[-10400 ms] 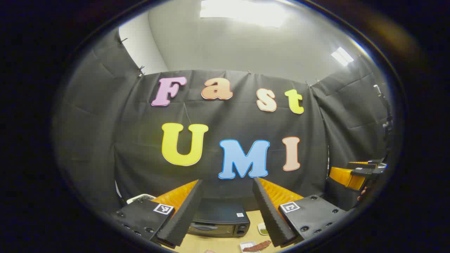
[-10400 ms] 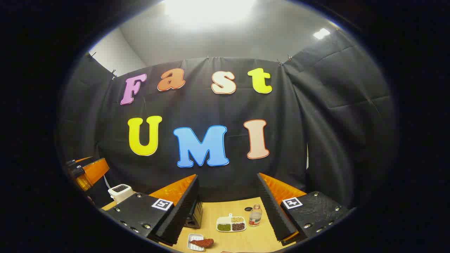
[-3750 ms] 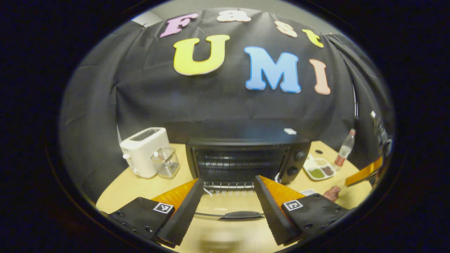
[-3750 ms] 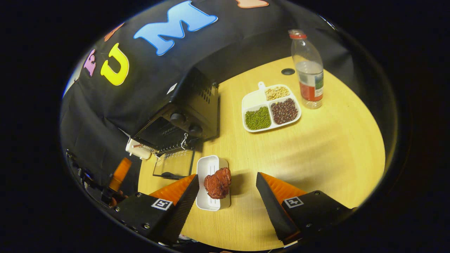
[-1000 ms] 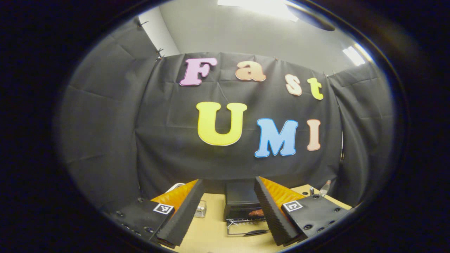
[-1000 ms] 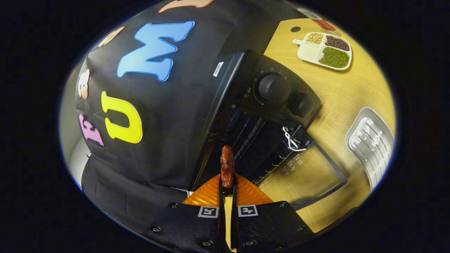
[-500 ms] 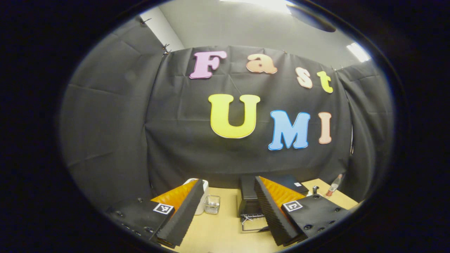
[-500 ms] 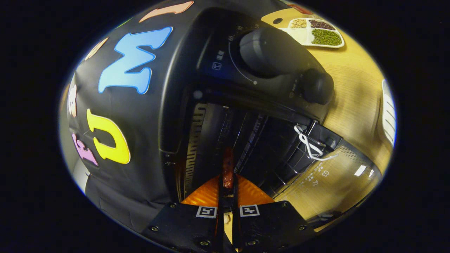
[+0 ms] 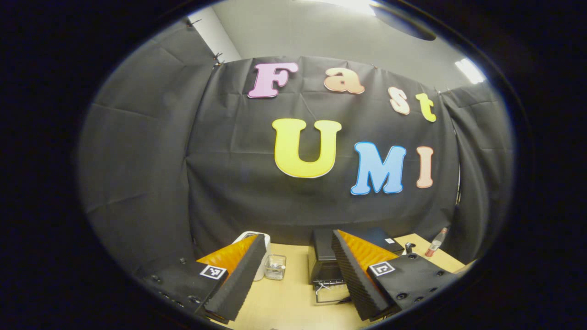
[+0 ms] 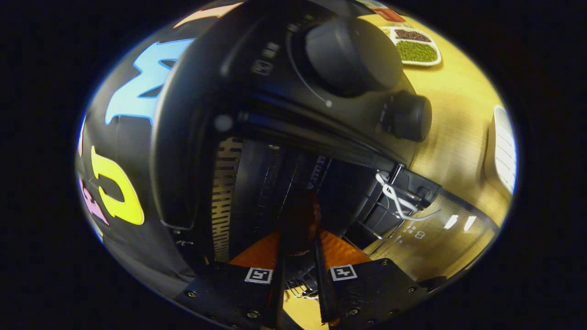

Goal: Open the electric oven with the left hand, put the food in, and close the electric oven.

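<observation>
In the left gripper view: left gripper with fingers wide apart. Hangs high over the bench, well apart from the oven. Looks mostly at the black cloth wall. Far below, between the two fingers: the black oven, partly covered by the right finger, with its glass door folded down flat in front. Left of the oven: a small clear glass jar, and just beside it a white toaster, half hidden behind the left finger. To the far right on the bench: a bottle with red cap.

In the right gripper view: right gripper turned on its side and pushed into the mouth of the oven. Fingers only a little apart, with the dark red piece of meat at their tips, already inside the dark chamber. Cannot tell if both fingers press on the meat or only stand beside it; too dark there. Close above the gripper: the big knob and the smaller knob of the oven. Lower right: the open glass door, with a white tie on the wire rack near the hinge. On the bench past the oven: a white ribbed tray and, farther off, a divided dish with green and dark beans.
</observation>
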